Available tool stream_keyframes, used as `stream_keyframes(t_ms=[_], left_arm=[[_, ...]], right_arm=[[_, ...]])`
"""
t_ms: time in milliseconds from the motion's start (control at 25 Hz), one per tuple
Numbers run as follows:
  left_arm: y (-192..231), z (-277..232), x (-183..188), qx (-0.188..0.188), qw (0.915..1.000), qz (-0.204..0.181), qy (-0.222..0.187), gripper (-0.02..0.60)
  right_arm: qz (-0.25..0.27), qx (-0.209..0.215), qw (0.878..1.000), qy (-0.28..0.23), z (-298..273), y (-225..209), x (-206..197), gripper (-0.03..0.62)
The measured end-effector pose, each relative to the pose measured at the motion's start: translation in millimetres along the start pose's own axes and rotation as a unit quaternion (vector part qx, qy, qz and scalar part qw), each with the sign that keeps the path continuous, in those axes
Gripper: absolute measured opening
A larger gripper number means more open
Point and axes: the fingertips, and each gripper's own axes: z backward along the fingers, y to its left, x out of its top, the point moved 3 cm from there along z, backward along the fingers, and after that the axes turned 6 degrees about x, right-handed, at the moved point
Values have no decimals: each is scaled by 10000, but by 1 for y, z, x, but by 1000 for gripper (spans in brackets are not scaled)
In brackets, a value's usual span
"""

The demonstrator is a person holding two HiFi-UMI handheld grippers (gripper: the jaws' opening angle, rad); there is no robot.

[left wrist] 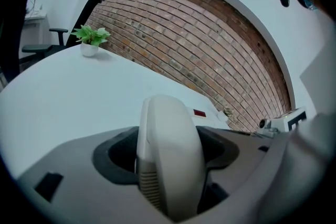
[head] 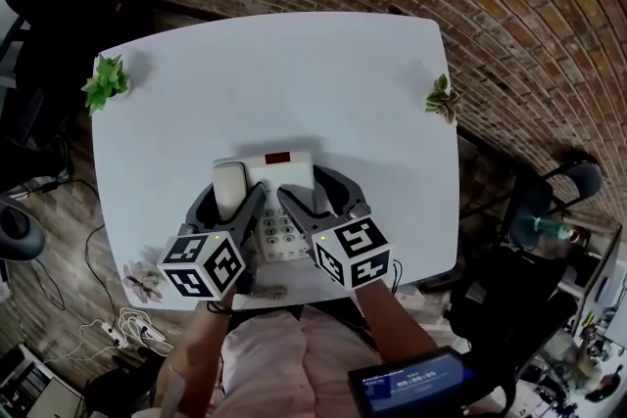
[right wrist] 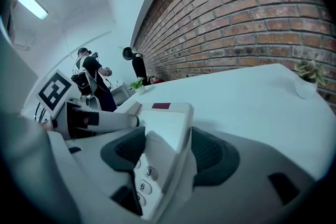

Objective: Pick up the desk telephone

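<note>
head view: the phone (head: pixel 284 173) lies flat near the front edge of the white table (head: pixel 196 83), right in front of us. its handset (head: pixel 229 181) rests in the cradle on the left side.

we judge the step in hand to be the grasp itself: both tools are down on the phone, and it is not yet off the table.

the left gripper (head: pixel 235 193) straddles the handset. in the left gripper view its jaws stand fairly wide, and the dark pads (left wrist: pixel 118 157) look pressed on the handset's two sides.

the right gripper (head: pixel 318 196) straddles the right side of the body. in the right gripper view one pad sits on the keypad face by the 3 and 6 keys and the other against the outer edge. the jaws are about as wide, and seem to grip.

next we need a level lift with both hands together. otherwise the handset may leave its cradle and drag on the cord (head: pixel 260 292) coiled at the table's edge.

a plant (head: pixel 106 83) stands at the left edge, a second plant (head: pixel 443 98) at the right.
</note>
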Motion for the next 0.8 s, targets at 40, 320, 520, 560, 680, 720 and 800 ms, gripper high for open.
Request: stream_keyframes(t_ms=[40,320,520,560,680,720,800], left_arm=[[0,1,0,-4,10000,-17,-45,327],[-9,24,3,-74,9961,-290,-830,322],[-14,39,3,-142,9908,-451,-1265,322],[-15,42,3,-155,9898,-478,-1336,322],[-16,47,2,-177,9868,-514,-1523,322],[-16,49,1,-172,9861,-516,-1568,322],[-16,53,0,-157,9849,-518,-1646,324]], right_arm=[[4,7,10000,-13,0,0,0,288],[-179,561,9981,-201,12,3,1,351],[-289,1107,9934,-126,14,18,-5,366],[-327,1154,9927,-117,13,19,-6,366],[-405,1307,9905,-105,10,25,-6,365],[-406,1350,9899,-106,9,26,-6,363],[-374,1412,9892,-125,9,29,-5,360]])
